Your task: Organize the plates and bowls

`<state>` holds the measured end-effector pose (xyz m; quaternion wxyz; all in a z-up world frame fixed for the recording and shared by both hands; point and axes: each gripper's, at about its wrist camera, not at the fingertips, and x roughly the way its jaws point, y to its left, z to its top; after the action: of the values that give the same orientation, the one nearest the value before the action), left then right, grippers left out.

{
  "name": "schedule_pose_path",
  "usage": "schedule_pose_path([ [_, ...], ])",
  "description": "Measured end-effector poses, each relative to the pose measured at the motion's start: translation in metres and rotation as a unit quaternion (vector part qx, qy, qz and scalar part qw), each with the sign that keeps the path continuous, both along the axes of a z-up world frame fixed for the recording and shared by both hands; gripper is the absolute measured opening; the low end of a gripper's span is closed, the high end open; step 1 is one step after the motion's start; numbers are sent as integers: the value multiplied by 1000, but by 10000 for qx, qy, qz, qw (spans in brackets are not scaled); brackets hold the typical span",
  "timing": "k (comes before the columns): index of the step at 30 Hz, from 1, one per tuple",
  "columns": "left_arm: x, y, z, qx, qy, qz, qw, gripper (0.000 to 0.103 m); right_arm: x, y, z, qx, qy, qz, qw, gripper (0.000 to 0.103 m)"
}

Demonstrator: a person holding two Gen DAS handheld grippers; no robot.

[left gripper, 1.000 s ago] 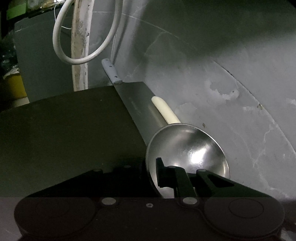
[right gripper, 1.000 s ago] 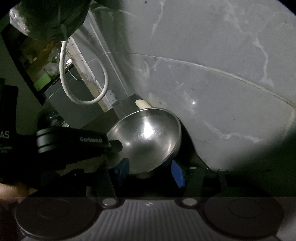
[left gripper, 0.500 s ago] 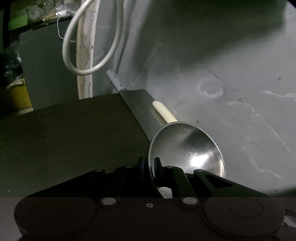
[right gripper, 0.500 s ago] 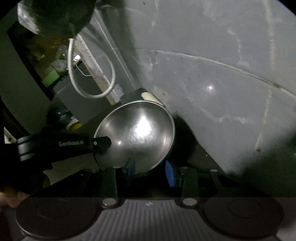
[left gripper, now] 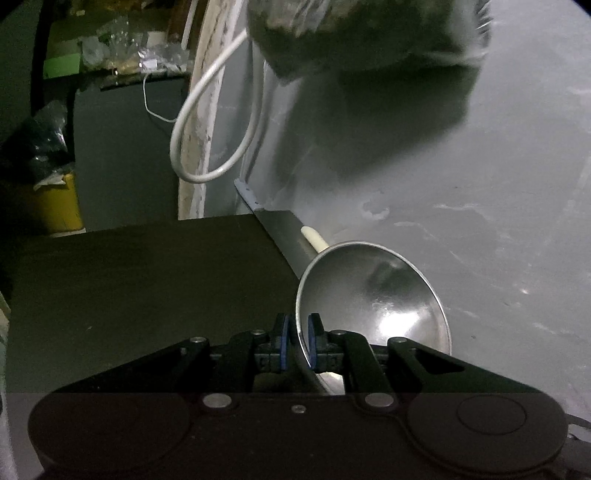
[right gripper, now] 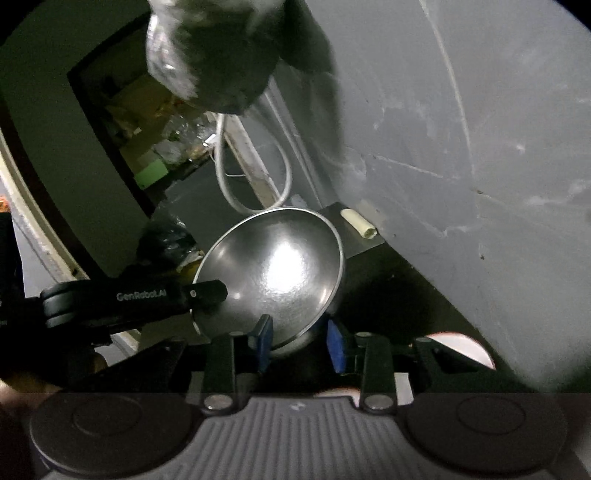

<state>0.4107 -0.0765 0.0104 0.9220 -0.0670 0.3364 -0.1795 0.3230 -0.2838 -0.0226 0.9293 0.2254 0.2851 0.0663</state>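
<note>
A steel bowl (left gripper: 373,295) (right gripper: 273,266) hangs tilted above the dark counter (left gripper: 147,295), close to the grey wall. My left gripper (left gripper: 297,325) is shut on its left rim, with one blue pad inside and one outside. In the right wrist view that left gripper (right gripper: 207,291) reaches in from the left. My right gripper (right gripper: 300,339) has the bowl's near edge between its blue pads. Its jaws are closing, one pad on the inner face and one against the outer wall.
A cleaver (left gripper: 284,236) and a cream cylinder (left gripper: 314,236) (right gripper: 358,223) lie along the wall behind the bowl. A white cable loop (left gripper: 192,147) hangs there. A dark bag (left gripper: 351,33) (right gripper: 210,55) hangs overhead. A pale round rim (right gripper: 461,349) shows low right.
Both grippers have risen with the bowl, away from the cleaver. The right jaws have narrowed around the bowl's near edge. The hanging bag has come into the left wrist view.
</note>
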Motion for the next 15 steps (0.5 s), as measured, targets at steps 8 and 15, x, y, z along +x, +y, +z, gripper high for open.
schedule_pose_path([
  [8,-82,26,22,-43,-187,30,9998,11,-80,24,22,-10,-208,96,9997,36],
  [15,-156,49,23,-133,-177,184,9996,11,-146,43,29,-91,-255,326,9991,36],
])
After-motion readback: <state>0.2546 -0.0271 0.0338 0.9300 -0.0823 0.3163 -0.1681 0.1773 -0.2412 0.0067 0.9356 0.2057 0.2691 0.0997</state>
